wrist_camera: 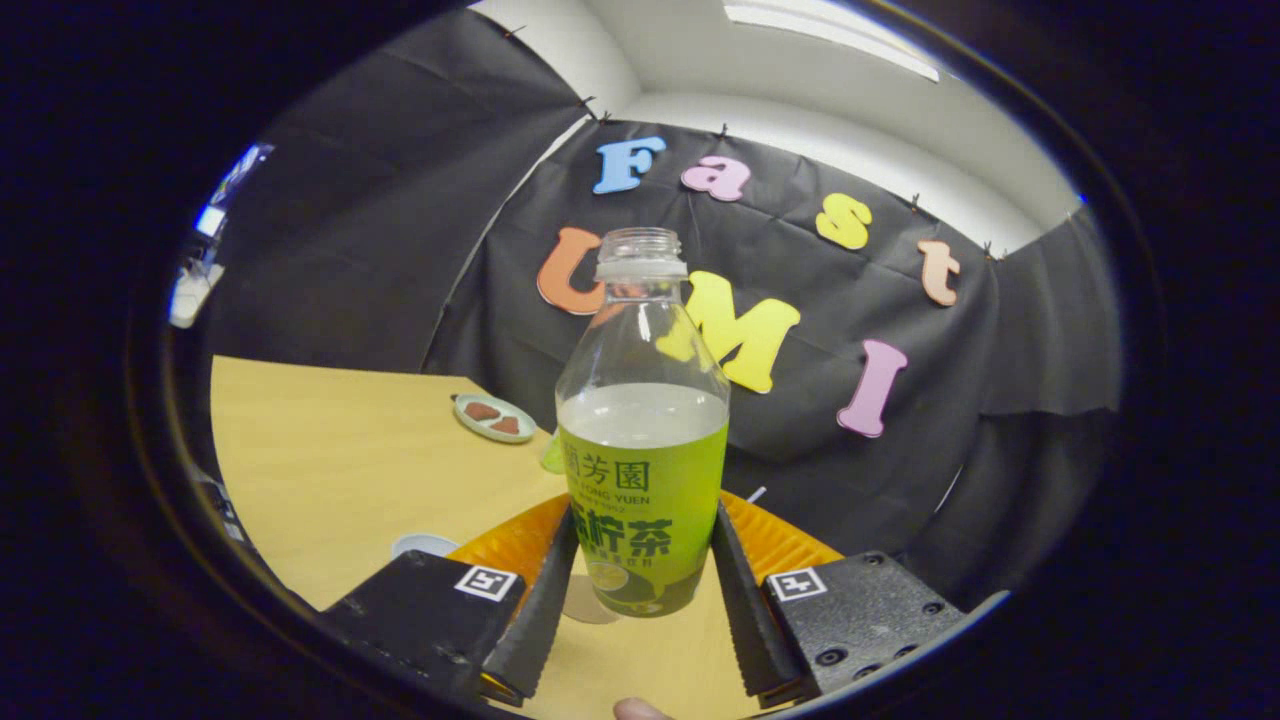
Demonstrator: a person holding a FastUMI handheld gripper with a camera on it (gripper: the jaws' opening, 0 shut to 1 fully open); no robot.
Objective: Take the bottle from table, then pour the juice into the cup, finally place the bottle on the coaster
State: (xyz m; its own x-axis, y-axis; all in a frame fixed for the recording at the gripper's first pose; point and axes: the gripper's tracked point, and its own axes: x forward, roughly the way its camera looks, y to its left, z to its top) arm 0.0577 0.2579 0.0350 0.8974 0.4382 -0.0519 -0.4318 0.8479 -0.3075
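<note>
The jaws of the gripper (642,590) were clamped on the bottle (643,440), one pressing each side of its labelled lower body. The bottle stood upright between them, long axis vertical, mouth uncapped, apparently lifted clear of the desk (340,450), its shadow lying below. Beyond it, well apart on the desk, sat a small dish (494,417), possibly the coaster. Pouring called for tipping the neck sideways.
</note>
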